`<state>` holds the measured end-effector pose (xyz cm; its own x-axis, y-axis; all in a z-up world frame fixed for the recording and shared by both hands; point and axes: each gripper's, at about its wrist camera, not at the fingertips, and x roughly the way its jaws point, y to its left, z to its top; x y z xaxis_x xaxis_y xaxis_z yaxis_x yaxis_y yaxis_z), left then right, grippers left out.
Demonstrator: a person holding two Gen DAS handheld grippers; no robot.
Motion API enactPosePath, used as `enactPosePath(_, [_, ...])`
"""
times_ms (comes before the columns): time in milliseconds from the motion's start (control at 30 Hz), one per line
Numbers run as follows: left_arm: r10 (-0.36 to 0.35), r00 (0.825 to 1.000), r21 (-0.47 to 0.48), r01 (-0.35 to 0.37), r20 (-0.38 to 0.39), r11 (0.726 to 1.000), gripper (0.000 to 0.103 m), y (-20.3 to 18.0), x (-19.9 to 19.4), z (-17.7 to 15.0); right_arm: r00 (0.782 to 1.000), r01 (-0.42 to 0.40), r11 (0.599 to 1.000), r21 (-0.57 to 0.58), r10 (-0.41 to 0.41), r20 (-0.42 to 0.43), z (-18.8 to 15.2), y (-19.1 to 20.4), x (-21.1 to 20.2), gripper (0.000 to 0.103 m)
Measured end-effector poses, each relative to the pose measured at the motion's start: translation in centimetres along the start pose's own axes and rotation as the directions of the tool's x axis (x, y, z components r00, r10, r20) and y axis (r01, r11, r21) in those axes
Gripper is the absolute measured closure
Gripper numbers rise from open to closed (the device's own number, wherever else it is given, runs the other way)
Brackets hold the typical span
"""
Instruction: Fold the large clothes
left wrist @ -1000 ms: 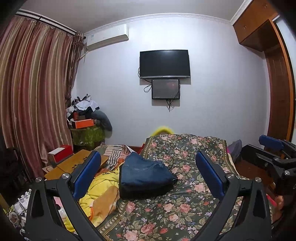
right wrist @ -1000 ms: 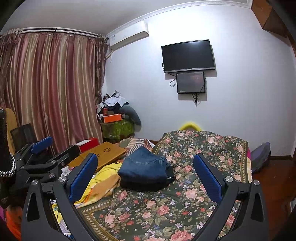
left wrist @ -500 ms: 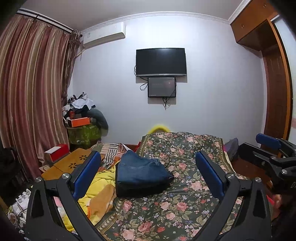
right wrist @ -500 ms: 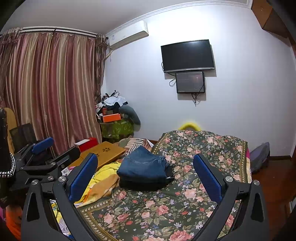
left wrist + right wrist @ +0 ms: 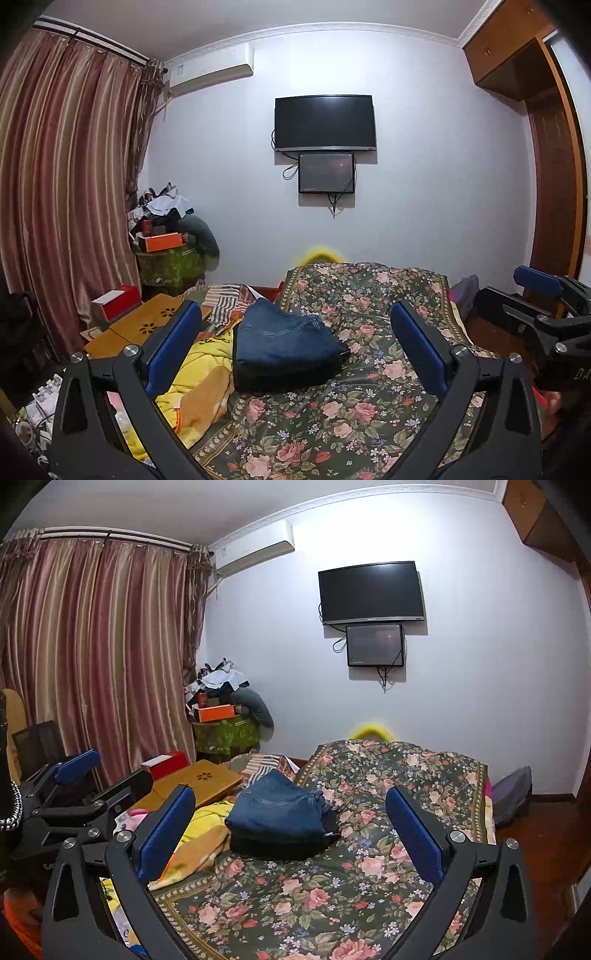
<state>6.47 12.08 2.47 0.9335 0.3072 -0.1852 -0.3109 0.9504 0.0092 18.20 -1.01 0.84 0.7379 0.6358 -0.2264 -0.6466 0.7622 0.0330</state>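
Observation:
Folded blue jeans (image 5: 282,338) lie on top of a dark folded garment (image 5: 284,374) on the floral bedspread (image 5: 369,369). They also show in the right wrist view (image 5: 277,812). My left gripper (image 5: 295,350) is open and empty, held back from the stack. My right gripper (image 5: 291,834) is open and empty, also back from the stack. Each gripper shows at the edge of the other's view: the right one (image 5: 535,306), the left one (image 5: 81,786).
A yellow blanket (image 5: 199,373) lies left of the stack. A wooden lap table (image 5: 203,781) and a red box (image 5: 166,762) sit further left. A cluttered pile (image 5: 166,236) stands by the curtain. A TV (image 5: 325,122) hangs on the wall.
Both grippers have stayed open and empty. The left view has drifted slightly, so the stack sits a bit further left in it. The clothes have not moved.

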Motion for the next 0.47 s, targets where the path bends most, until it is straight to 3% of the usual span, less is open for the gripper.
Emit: enactPosePath(467, [-0.008,1.000,-0.010,0.008,-0.012,1.000,0.000,0.05,0.32,-0.36,1.000,0.000,1.000,-0.007,0.000,-0.014,-0.08,0.11,0.37,0.001])
